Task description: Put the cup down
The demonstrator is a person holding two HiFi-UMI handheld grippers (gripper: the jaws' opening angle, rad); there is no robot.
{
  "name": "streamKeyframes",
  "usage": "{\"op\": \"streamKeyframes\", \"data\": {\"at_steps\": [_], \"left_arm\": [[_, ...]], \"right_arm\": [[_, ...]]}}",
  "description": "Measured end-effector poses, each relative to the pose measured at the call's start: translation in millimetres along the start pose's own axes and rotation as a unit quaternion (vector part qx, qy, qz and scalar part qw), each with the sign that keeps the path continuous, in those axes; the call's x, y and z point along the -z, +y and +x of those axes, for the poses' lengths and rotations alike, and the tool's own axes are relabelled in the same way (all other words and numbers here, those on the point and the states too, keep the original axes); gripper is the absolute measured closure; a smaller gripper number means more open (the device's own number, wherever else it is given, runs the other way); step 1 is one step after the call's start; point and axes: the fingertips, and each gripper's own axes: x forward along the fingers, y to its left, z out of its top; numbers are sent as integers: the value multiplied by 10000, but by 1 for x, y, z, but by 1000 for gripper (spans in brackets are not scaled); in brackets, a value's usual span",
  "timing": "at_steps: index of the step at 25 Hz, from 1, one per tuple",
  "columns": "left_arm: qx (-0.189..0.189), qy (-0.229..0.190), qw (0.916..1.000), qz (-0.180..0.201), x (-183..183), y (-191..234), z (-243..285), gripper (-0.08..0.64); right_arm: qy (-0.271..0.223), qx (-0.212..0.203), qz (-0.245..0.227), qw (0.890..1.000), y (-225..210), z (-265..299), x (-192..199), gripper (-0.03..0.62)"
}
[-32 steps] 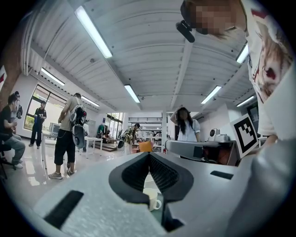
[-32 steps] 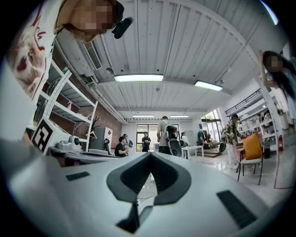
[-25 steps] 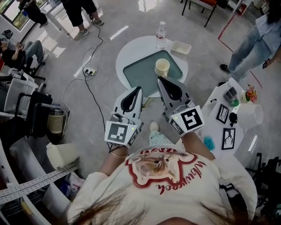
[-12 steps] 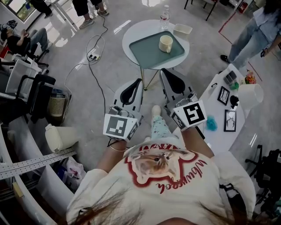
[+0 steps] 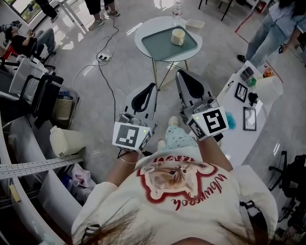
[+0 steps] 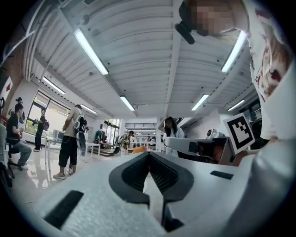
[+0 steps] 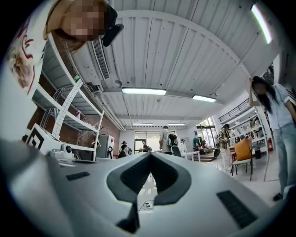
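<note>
The cream cup stands upright on a teal tray on the round white table, far ahead of me in the head view. Nothing holds it. My left gripper and right gripper are held side by side close to my body, well short of the table. Both are shut and hold nothing. In the left gripper view the left gripper points level across the room, jaw tips meeting. The right gripper shows the same in the right gripper view. Neither gripper view shows the cup.
A water bottle and a white box sit at the table's far edge. A white side table with picture frames stands at my right. A cable and power strip lie on the floor. Chairs and people surround the space.
I have backed away from the round table, which has slid up the head view and shrunk. Both grippers came back with me, still shut. The cup stays on the tray.
</note>
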Motion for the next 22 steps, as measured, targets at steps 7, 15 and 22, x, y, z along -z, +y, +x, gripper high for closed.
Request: {"op": "streamKeyframes", "data": {"at_steps": [7,15,22], "left_arm": [[-47,-113,9999,92,-14,-33,-20,545],[-205,-124,9997,-45,-15,-103,-50,545],[-333,-52,9993,-178,-3,-180,-86,545]], "right_arm": [[-44,-84,24,10000,8,-40,-13,565],[58,-315,-50,9995,24,-110,-29,565],[191,-421,15,9989,32,-192,-30,565]]}}
